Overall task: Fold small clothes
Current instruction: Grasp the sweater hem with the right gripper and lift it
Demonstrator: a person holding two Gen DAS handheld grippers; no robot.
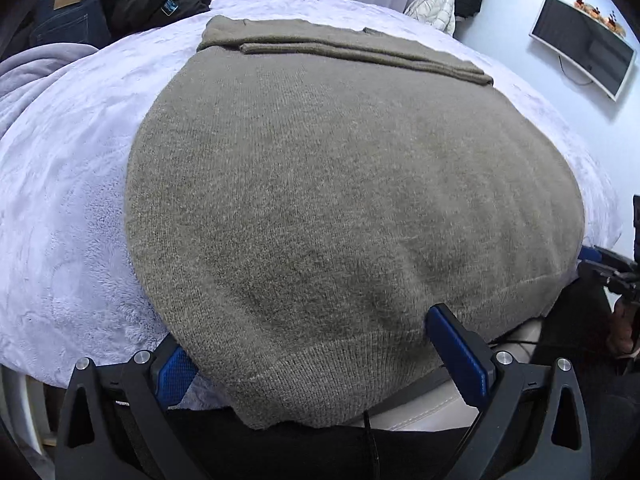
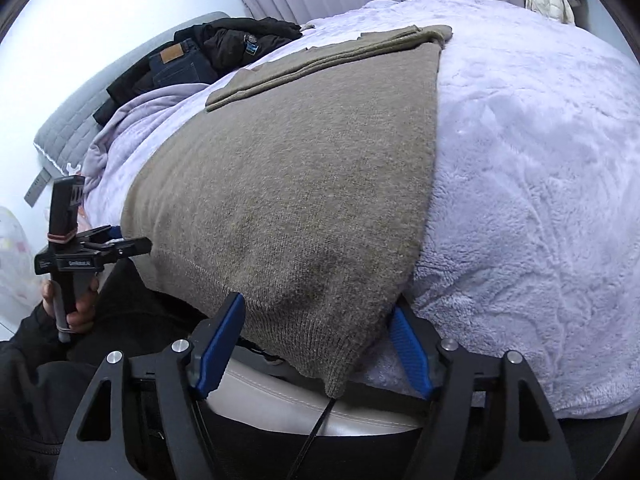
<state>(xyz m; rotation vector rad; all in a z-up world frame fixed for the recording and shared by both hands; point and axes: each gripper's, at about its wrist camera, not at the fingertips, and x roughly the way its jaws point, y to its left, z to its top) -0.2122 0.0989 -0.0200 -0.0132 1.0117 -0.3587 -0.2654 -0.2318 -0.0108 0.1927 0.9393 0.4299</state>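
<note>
A grey-brown knitted sweater [image 1: 344, 184] lies flat on the bed, its sleeves folded across the far end. It also shows in the right wrist view [image 2: 304, 184]. My left gripper [image 1: 304, 344] is open, its blue fingers on either side of the sweater's near hem at the left corner. My right gripper [image 2: 320, 344] is open, its fingers on either side of the hem's right corner, which hangs over the bed edge. The left gripper also shows in the right wrist view [image 2: 116, 246].
A lilac fleece blanket [image 2: 532, 168] covers the bed. Dark jeans and a black jacket [image 1: 120, 4] are piled at the far left. A monitor [image 1: 584, 44] hangs on the right wall. A white bed frame edge [image 2: 320, 408] runs below the hem.
</note>
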